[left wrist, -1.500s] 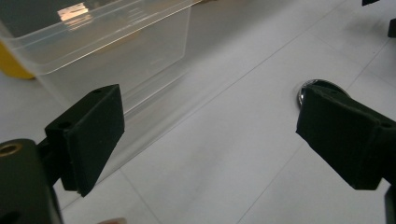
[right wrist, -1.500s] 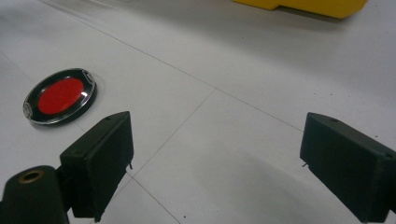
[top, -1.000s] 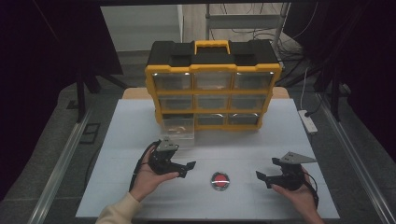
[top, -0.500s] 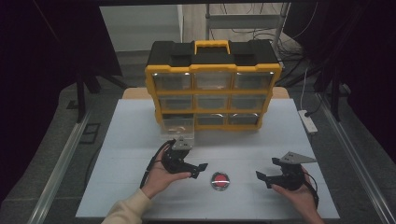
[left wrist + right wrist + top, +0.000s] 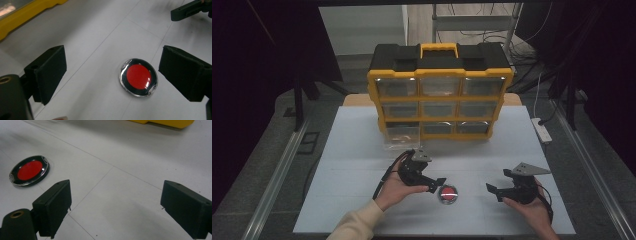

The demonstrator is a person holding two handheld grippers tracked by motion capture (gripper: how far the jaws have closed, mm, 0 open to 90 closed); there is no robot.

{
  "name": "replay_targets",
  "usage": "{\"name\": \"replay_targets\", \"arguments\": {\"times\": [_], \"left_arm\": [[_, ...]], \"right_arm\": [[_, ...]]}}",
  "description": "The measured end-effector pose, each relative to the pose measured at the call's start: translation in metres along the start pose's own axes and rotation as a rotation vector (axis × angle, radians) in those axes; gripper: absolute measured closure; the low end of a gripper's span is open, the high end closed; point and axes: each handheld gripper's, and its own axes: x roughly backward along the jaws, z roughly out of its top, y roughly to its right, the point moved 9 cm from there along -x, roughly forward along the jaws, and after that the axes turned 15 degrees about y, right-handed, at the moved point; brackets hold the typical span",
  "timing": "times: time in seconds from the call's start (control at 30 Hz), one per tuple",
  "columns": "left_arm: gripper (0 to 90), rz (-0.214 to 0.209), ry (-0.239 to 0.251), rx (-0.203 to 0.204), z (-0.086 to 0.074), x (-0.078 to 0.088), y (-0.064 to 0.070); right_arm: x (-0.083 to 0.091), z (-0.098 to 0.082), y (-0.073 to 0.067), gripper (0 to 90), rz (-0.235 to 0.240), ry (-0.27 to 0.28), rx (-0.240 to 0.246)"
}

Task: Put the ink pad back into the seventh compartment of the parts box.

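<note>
Moved rightward, the left tool (image 5: 435,184) now sits with jaws spread just beside the red disc (image 5: 447,194) on the white table (image 5: 357,150), seemingly not touching it, while the right tool (image 5: 495,191) rests open nearby.

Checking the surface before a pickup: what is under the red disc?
The red disc lies flat on the white table, between the left gripper's open jaws. Whatever sits beneath it is covered.
</note>
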Motion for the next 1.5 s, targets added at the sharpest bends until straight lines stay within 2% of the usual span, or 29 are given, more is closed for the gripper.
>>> {"name": "replay_targets", "arguments": {"times": [0.33, 0.9, 1.07, 1.2, 1.43, 1.5], "left_arm": [[8.7, -0.037, -0.030, -0.018, 0.001, -0.016, 0.013], [8.8, -0.062, -0.066, -0.034, 0.000, -0.029, 0.022], [8.7, -0.081, -0.089, -0.034, -0.003, -0.035, 0.027], [8.5, -0.077, -0.119, -0.046, -0.008, -0.039, 0.026], [8.4, -0.080, -0.140, -0.065, -0.013, -0.036, 0.028], [8.4, -0.086, -0.159, -0.068, -0.017, -0.036, 0.028]], "right_arm": [[0.000, 0.000, 0.000, 10.1, 0.001, 0.000, 0.003], [0.000, -0.001, 0.000, 10.1, 0.003, -0.007, 0.000], [-0.001, -0.001, 0.000, 10.1, 0.004, -0.007, 0.000], [0.000, -0.001, 0.000, 10.1, 0.006, -0.007, -0.002], [0.001, -0.001, 0.000, 10.1, 0.004, -0.006, -0.001], [0.001, -0.001, 0.000, 10.1, 0.004, -0.006, -0.001]]}}
